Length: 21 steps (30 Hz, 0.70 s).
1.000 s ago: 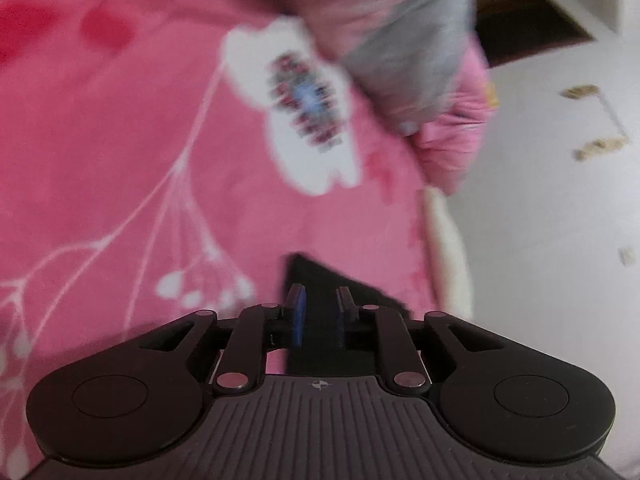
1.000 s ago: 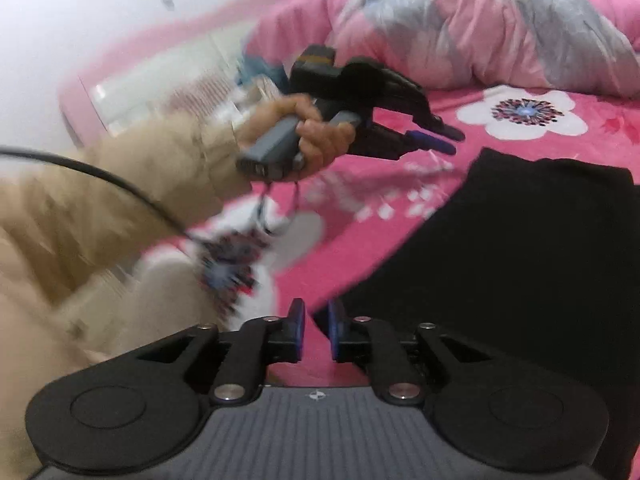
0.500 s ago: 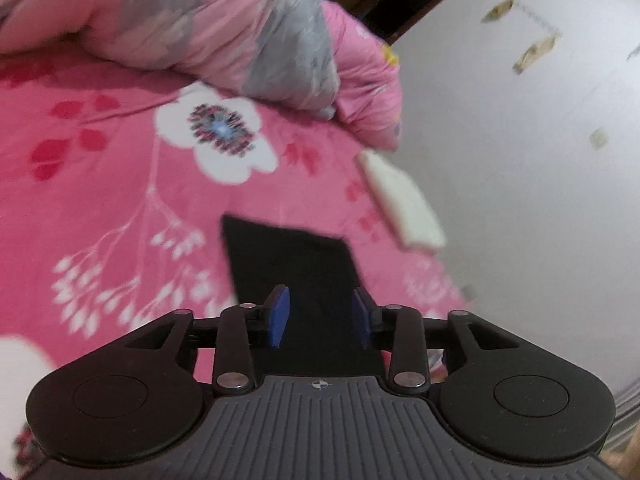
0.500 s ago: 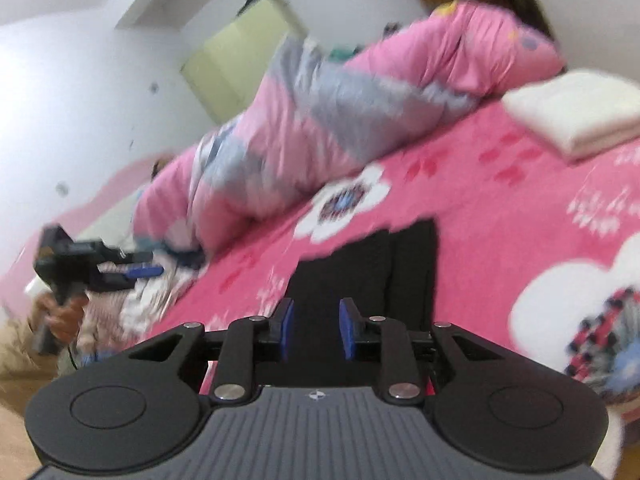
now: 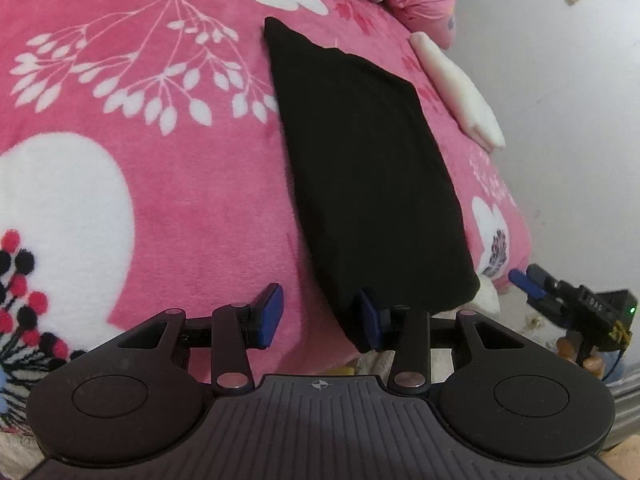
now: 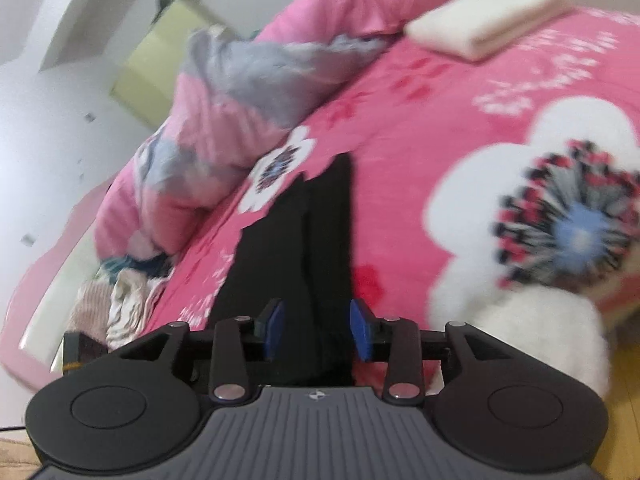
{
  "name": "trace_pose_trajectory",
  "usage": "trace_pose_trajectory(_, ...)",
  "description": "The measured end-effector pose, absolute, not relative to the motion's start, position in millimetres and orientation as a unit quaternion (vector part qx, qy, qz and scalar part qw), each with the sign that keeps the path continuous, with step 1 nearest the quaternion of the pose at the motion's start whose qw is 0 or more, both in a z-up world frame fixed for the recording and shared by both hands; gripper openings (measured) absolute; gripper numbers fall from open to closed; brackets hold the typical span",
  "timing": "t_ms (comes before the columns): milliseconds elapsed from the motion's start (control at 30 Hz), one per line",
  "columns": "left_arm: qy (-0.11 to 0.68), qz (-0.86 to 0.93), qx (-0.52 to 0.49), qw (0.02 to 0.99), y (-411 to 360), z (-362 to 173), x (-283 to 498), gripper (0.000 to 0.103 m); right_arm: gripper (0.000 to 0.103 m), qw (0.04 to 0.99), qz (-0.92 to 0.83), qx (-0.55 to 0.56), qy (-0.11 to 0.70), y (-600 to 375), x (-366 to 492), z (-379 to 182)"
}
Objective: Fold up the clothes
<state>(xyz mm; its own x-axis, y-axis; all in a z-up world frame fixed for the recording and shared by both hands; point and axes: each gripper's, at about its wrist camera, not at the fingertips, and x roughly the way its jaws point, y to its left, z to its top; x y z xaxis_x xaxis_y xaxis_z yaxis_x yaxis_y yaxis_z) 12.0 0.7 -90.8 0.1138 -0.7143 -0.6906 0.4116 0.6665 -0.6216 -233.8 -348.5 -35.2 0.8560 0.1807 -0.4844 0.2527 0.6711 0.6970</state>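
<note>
Both the left gripper (image 5: 318, 318) and the right gripper (image 6: 316, 330) have just been opening and are now standing spread at the near end of the long black folded fabric garment (image 5: 368, 168), pinching nothing. The garment is lying flat on the pink flowered fleece blanket (image 5: 140, 184), suggesting a fresh grasp for the next fold. No containers are showing.

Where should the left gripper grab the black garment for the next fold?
Likely the near corner of the black garment, from the bed's near edge. It lies flat as a long strip on the pink blanket, its near end at that edge. The left gripper, jaws just opened and holding nothing, already has one pad at that corner. The right gripper straddles the near end, unclamped.
</note>
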Motion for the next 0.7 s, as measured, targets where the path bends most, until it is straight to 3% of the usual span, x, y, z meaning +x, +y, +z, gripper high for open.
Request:
trace_pose_trajectory(100,0.54,-0.388,-0.126,0.736,0,-88,9,0.032,0.039,0.864,-0.023,0.436,0.252,-355,-240,-45)
trace_pose_trajectory(167,0.537,-0.391,-0.109,0.74,-4,-87,5,0.014,0.039,0.858,-0.018,0.449,0.25,-355,-236,-51)
trace_pose_trajectory(267,0.532,-0.392,-0.096,0.745,-11,-87,-2,0.003,0.039,0.847,-0.007,0.461,0.263,-352,-228,-58)
trace_pose_trajectory(500,0.52,-0.404,-0.105,0.745,5,-72,8,0.002,0.039,0.834,0.012,0.484,0.265,-345,-226,-61)
trace_pose_trajectory(700,0.542,-0.401,-0.118,0.729,10,-96,18,0.002,0.038,0.837,0.02,0.459,0.299,-323,-216,-64)
